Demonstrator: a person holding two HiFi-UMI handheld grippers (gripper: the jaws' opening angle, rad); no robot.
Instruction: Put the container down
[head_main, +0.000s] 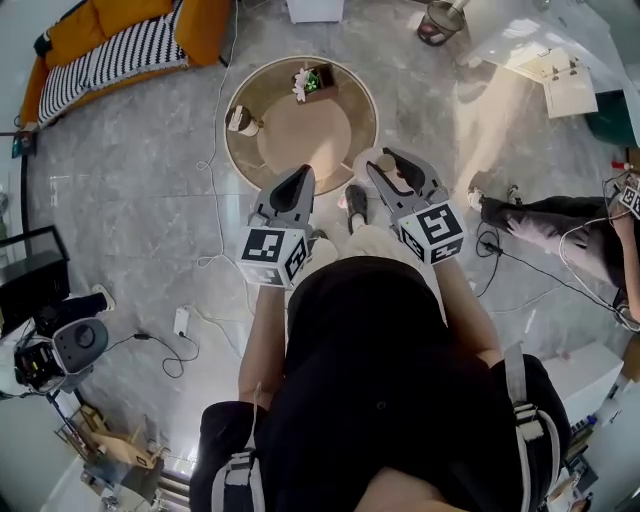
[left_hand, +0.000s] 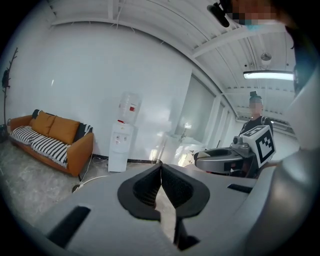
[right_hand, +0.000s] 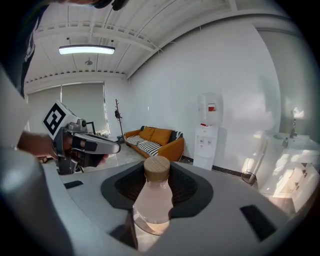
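Note:
The container (right_hand: 152, 206) is a clear glass bottle with a wooden cap (right_hand: 157, 169). My right gripper (right_hand: 156, 192) is shut on its neck and shoulder and holds it up in the air, cap pointing forward. In the head view the cap (head_main: 385, 162) shows between the right gripper's (head_main: 392, 178) jaws, above the near edge of the round table (head_main: 262, 150). My left gripper (head_main: 298, 184) hangs beside it to the left. Its jaws (left_hand: 161, 186) are shut with nothing between them.
On the round table stand a small green plant (head_main: 313, 80) and a cup (head_main: 240, 120). An orange sofa (head_main: 110, 40) and a water dispenser (left_hand: 122, 137) line the wall. A person's legs (head_main: 545, 222) stretch in from the right. Cables (head_main: 215, 262) and camera gear (head_main: 60, 345) lie on the floor.

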